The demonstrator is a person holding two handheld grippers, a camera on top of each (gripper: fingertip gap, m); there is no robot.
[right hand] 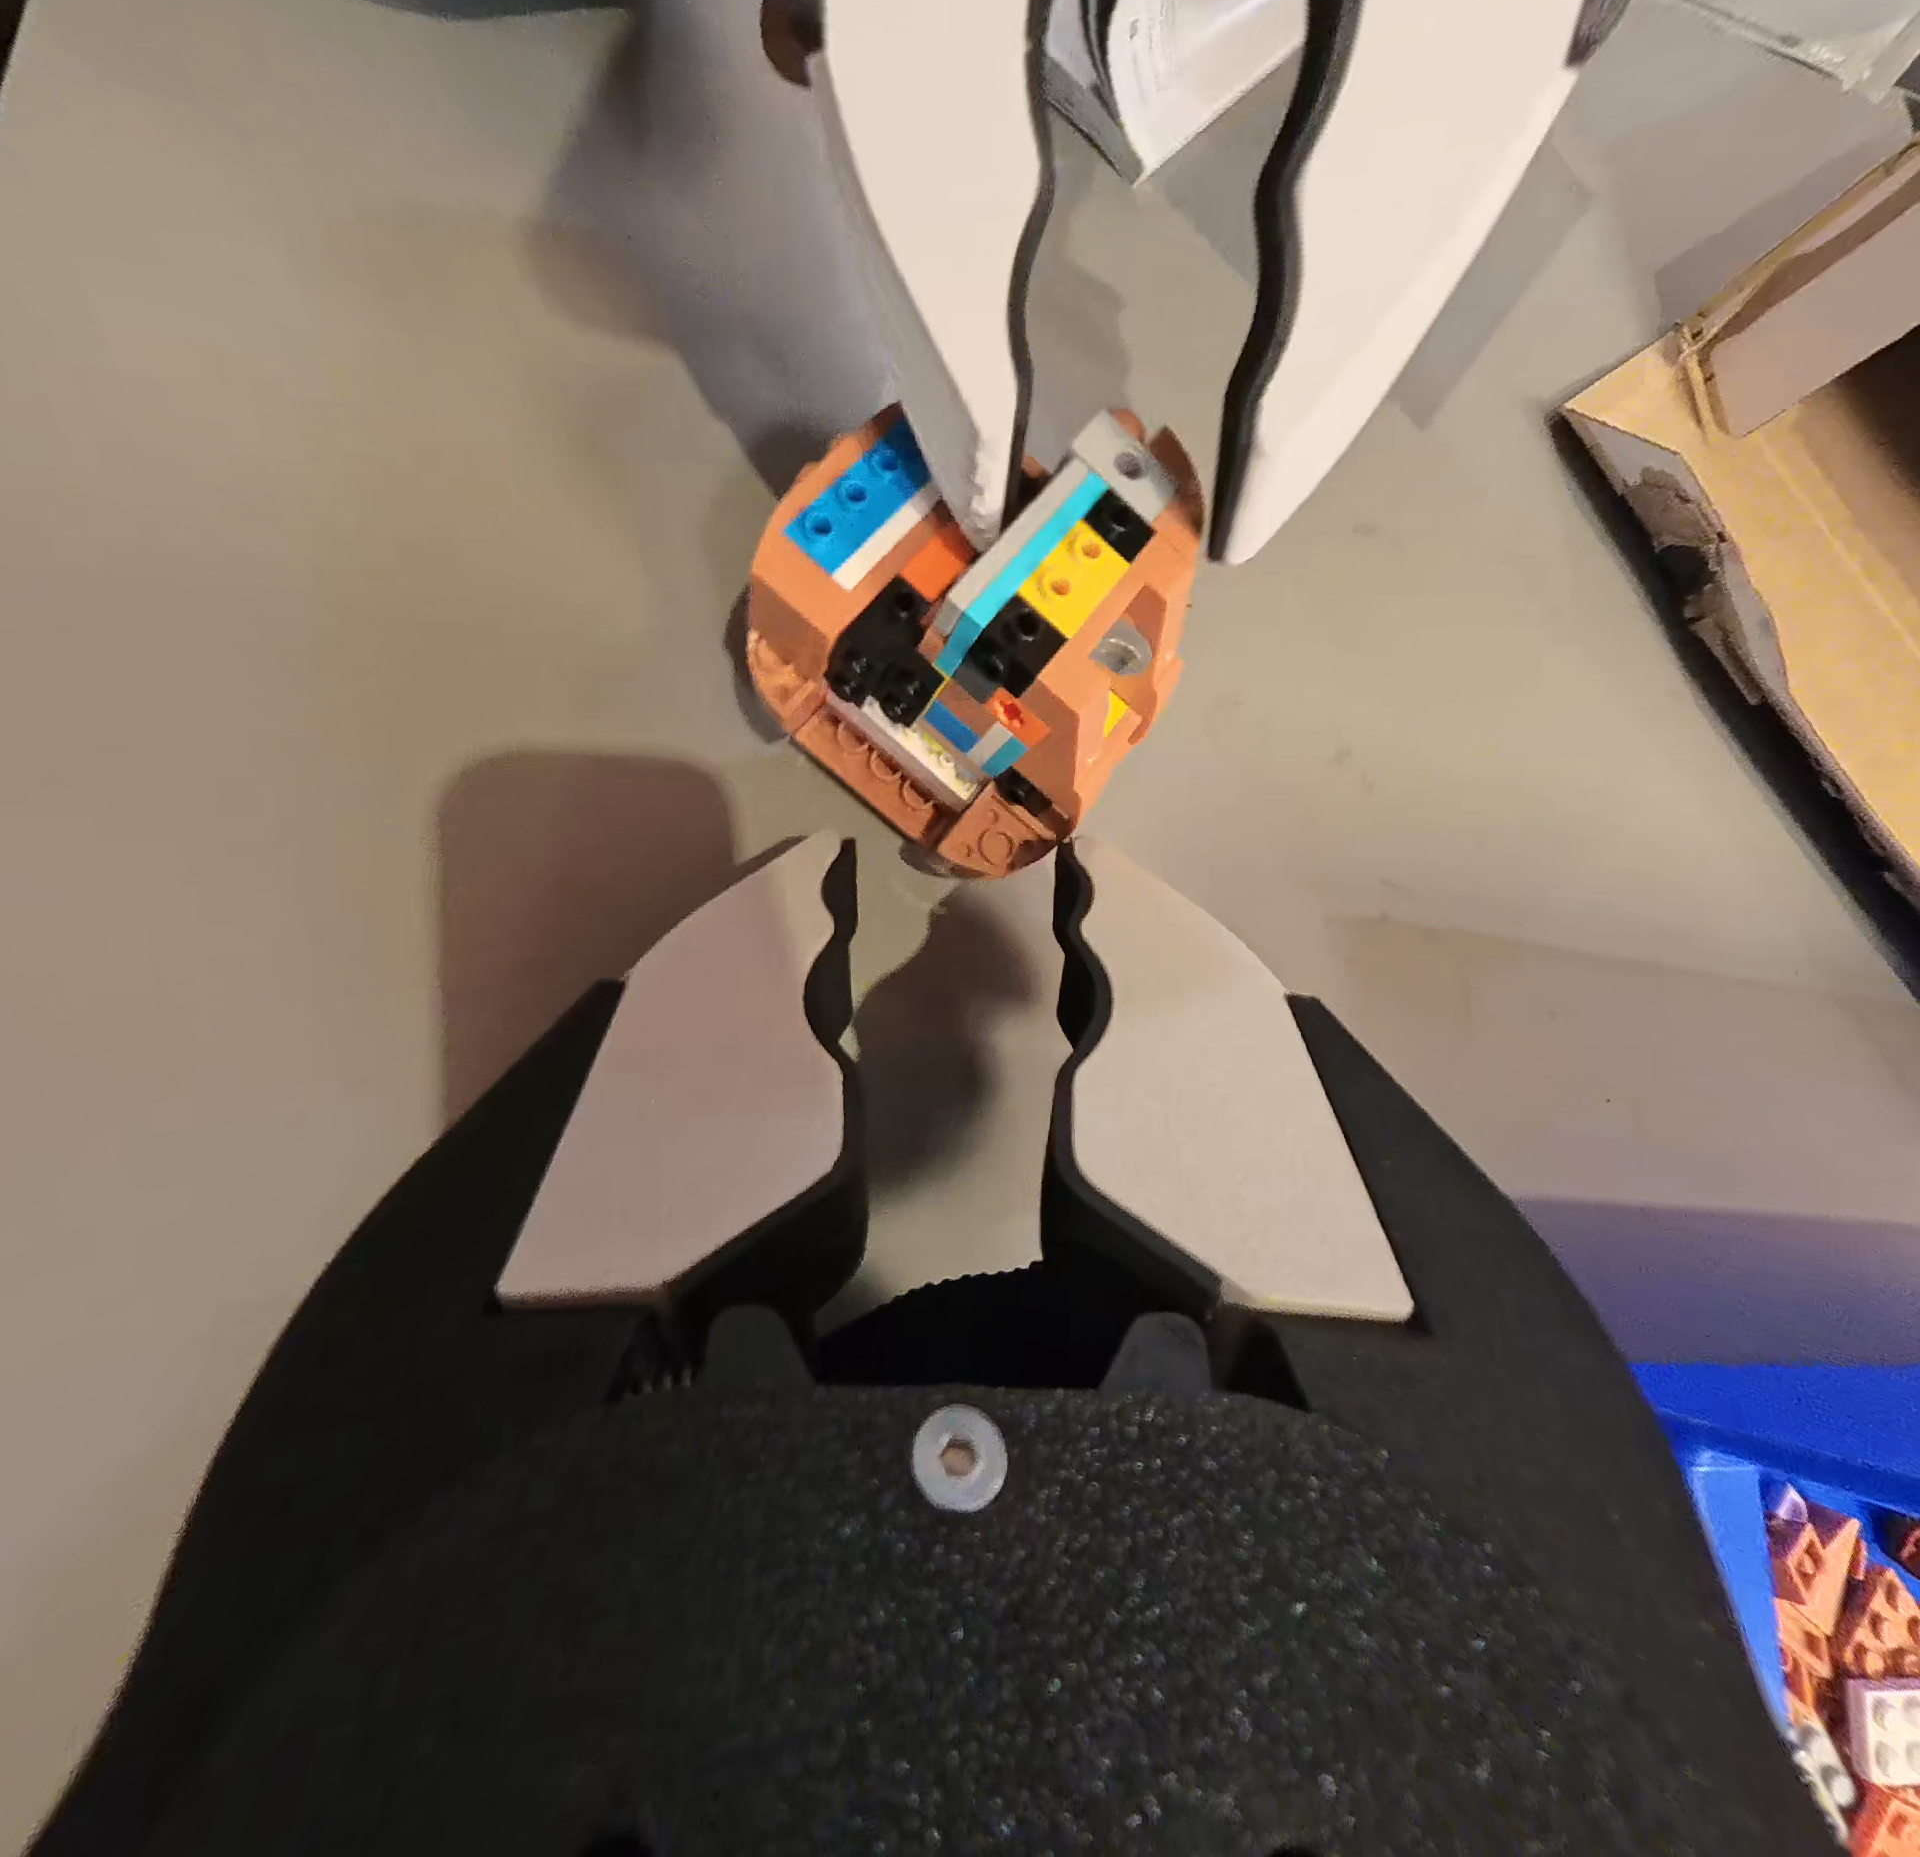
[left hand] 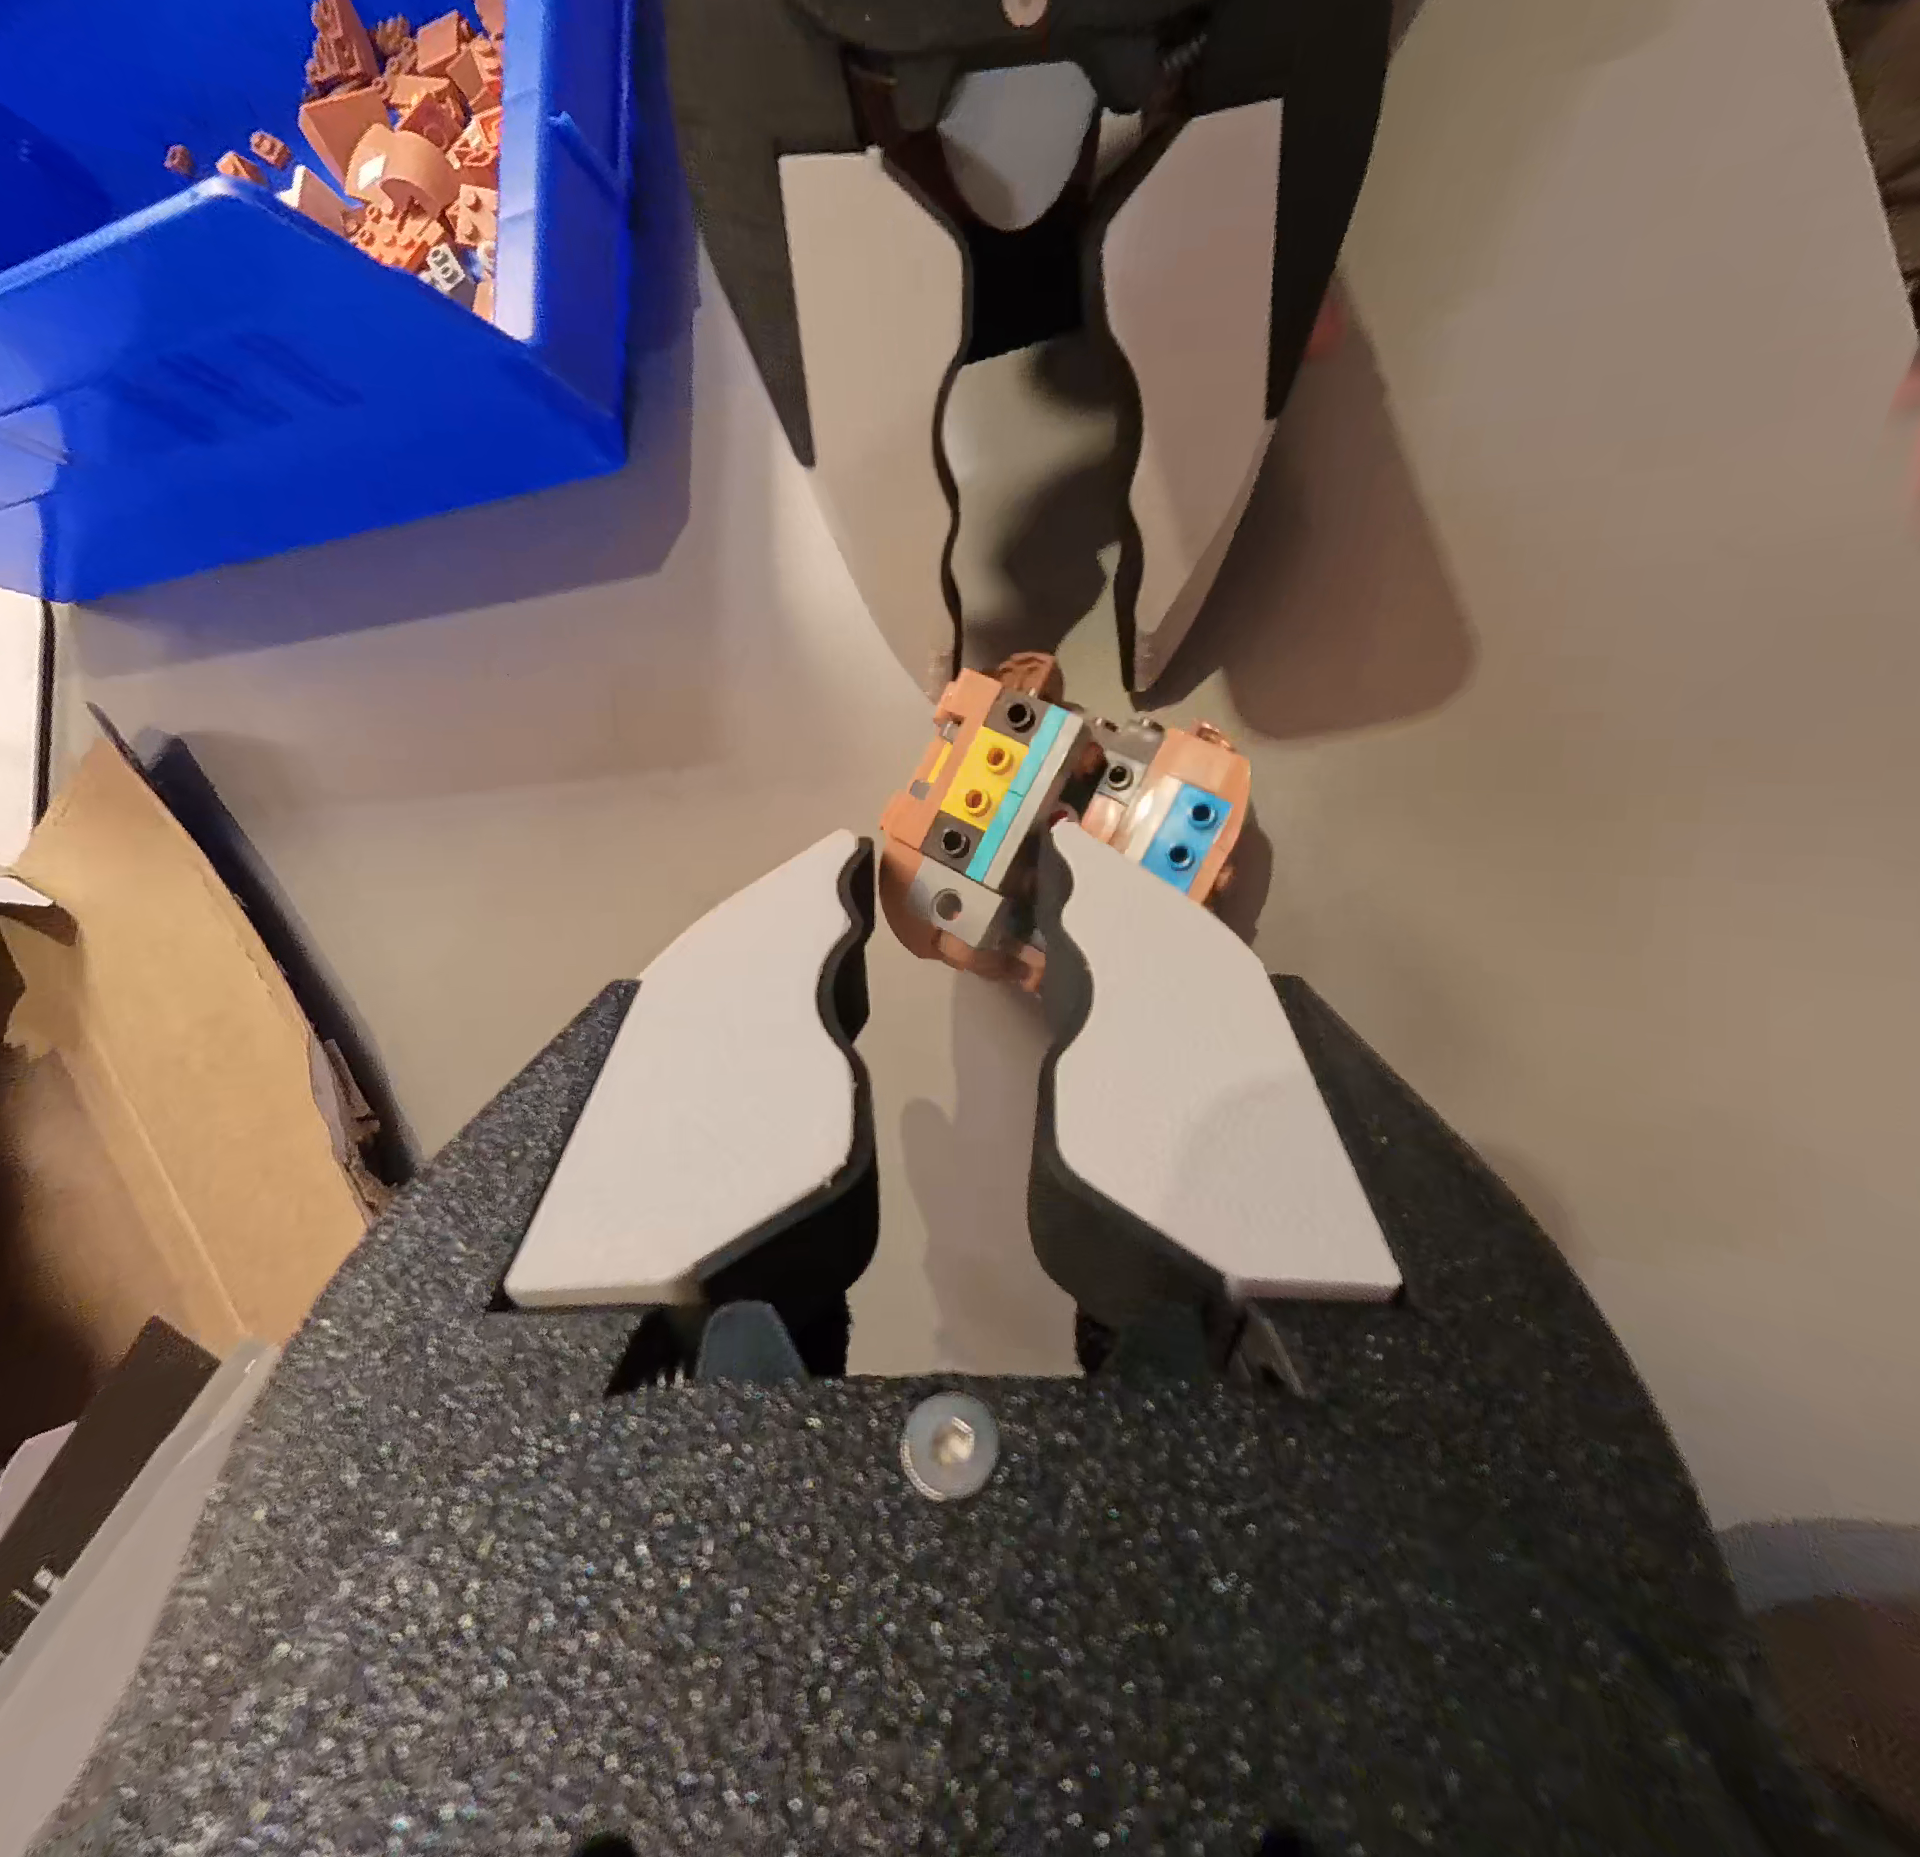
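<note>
Between your two grippers, on the pale grey table, sits a small brick model: a brown shell with yellow, blue, teal and black bricks showing on its upper faces. It rests on the table, tilted, not lifted.

Your left gripper is spread, its jaws set either side of the yellow-and-teal half of the model; one fingertip presses into the cleft between the two halves, the other stands just beside the outer wall. That reads as bracing, not yet a closed grip.

Your right gripper is also released, its tips at the model's near brown edge, one tip touching or almost touching a corner; nothing is held.

Off to the left side stands a blue bin holding loose brown bricks, within easy reach of both grippers. A torn cardboard box lies near the table's edge.
</note>
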